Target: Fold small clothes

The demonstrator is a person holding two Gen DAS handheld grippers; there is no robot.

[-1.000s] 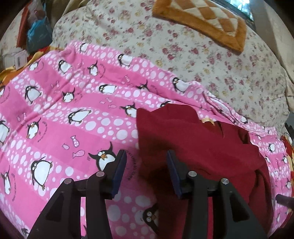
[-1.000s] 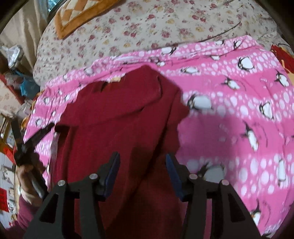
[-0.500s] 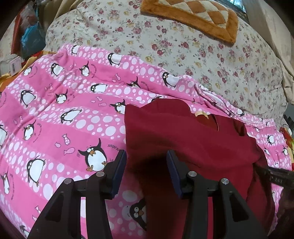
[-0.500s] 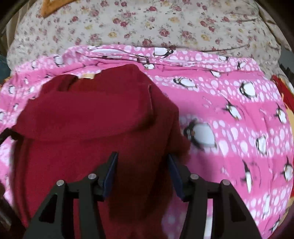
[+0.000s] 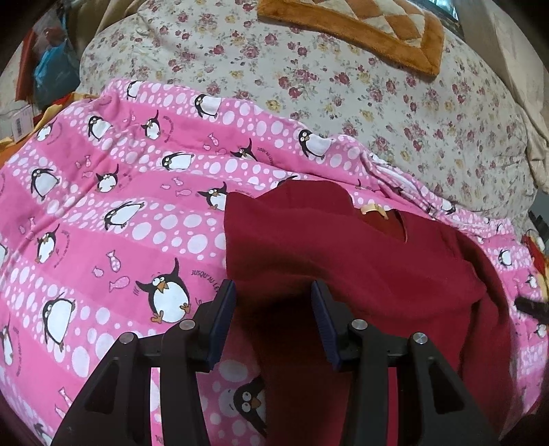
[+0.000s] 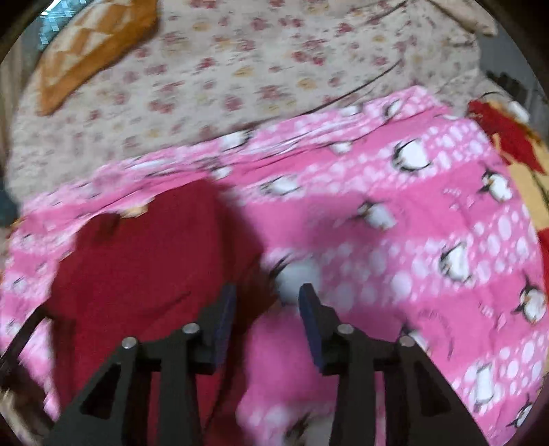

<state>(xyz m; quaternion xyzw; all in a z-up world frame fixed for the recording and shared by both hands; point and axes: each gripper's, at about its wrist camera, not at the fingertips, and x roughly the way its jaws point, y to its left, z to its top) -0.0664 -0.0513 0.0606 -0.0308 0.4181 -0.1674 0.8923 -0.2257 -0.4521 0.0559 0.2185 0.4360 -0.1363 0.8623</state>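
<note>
The right gripper [image 6: 267,302], over the dark red garment [image 5: 360,267] half a second ago, has swung right, its spread jaws now straddling the garment's right edge above the pink penguin blanket [image 5: 103,212]; the left gripper [image 5: 272,302], jaws likewise apart and empty, has barely shifted at the left edge; the left view alone shows the neckline label [image 5: 372,208] sharply, the right view being blurred; a floral quilt [image 5: 308,75] and orange cushion [image 5: 360,24] lie beyond.

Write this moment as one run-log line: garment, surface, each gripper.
garment: dark red top partly folded | surface: pink penguin blanket | left gripper: open, over top's edge | right gripper: open, empty
</note>
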